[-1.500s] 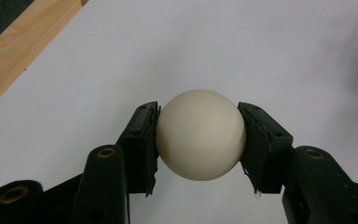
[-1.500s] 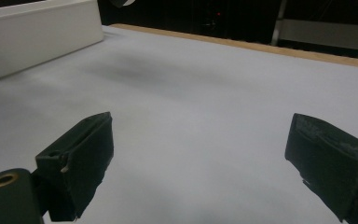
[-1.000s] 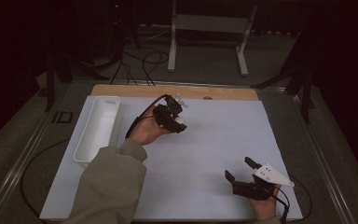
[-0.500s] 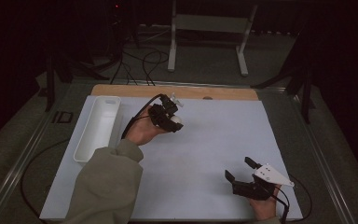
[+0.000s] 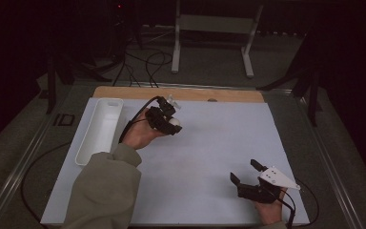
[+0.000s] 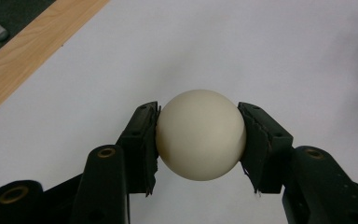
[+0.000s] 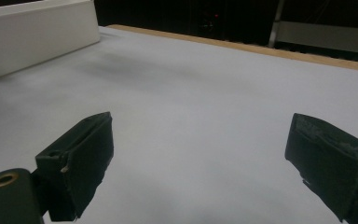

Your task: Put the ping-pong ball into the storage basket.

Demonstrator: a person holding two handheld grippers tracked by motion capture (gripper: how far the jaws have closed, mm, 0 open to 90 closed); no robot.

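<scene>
A cream-white ball (image 6: 200,134) sits clamped between the two black jaws of my left gripper (image 6: 199,140), pads pressing on both of its sides. In the high view the left gripper (image 5: 170,123) hangs above the white sheet (image 5: 209,143) just right of the tray, with the ball (image 5: 174,122) at its tip. My right gripper (image 5: 244,172) rests low at the sheet's front right corner, jaws spread wide. In the right gripper view its jaws (image 7: 196,158) have only bare sheet between them.
A long white tray (image 5: 99,130) lies along the sheet's left side; its wall (image 7: 37,32) also appears in the right gripper view. A wooden board edge (image 5: 171,93) borders the sheet's far side. Cables trail from both grippers. Metal stand legs (image 5: 209,43) rise beyond the table.
My left hand with the ball has drifted a little to the left, toward the tray. The right gripper has stayed where it was.
</scene>
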